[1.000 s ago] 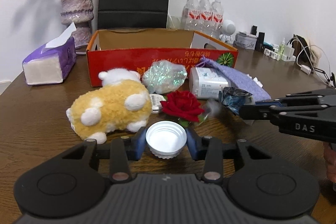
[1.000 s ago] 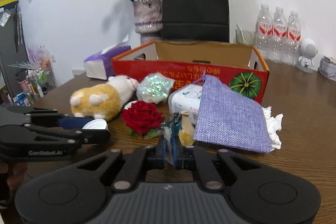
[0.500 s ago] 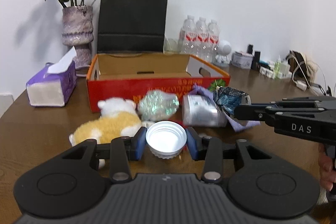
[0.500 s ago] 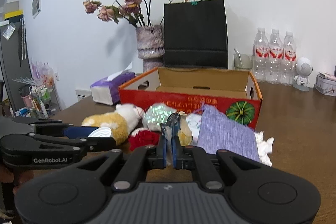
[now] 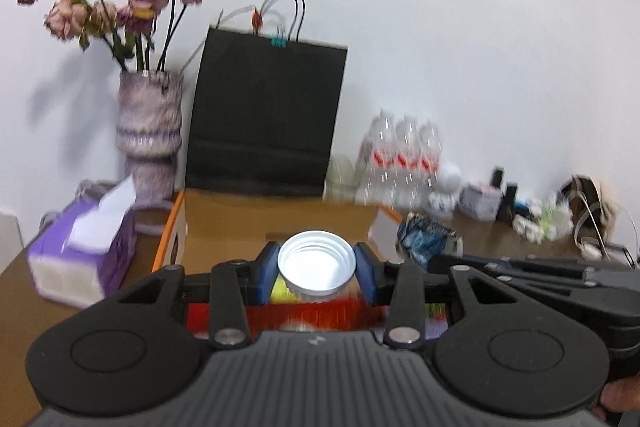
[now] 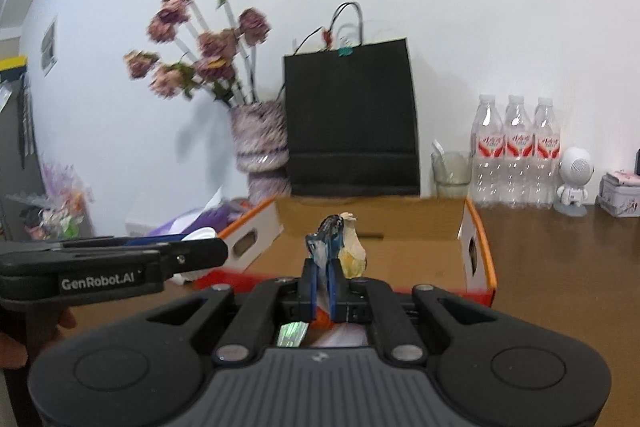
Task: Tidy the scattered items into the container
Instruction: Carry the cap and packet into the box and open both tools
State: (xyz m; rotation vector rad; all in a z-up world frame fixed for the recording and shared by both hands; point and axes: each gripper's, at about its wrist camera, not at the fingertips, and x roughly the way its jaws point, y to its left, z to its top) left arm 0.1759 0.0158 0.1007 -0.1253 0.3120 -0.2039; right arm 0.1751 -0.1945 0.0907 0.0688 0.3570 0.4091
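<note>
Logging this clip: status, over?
Left hand-held gripper shut on white cap. Right hand-held gripper shut on crumpled wrapper. Both at cardboard box; nothing blocking.

**Cap and wrapper held over the open box**

We see a white screw cap (image 5: 317, 264) with a ribbed rim, its hollow side facing the left wrist camera, pinched between the blue pads of the left claw (image 5: 317, 273). At its three o'clock in that view hangs a crumpled blue foil wrapper (image 5: 428, 237). In the right wrist view the wrapper stands upright, a pale yellowish piece clinging to its three o'clock side, clamped in the right claw (image 6: 323, 281). Beyond both, at twelve o'clock, sits the container: an open cardboard box (image 6: 478, 255) with red outer walls, orange edges and a plain brown inside.
</note>
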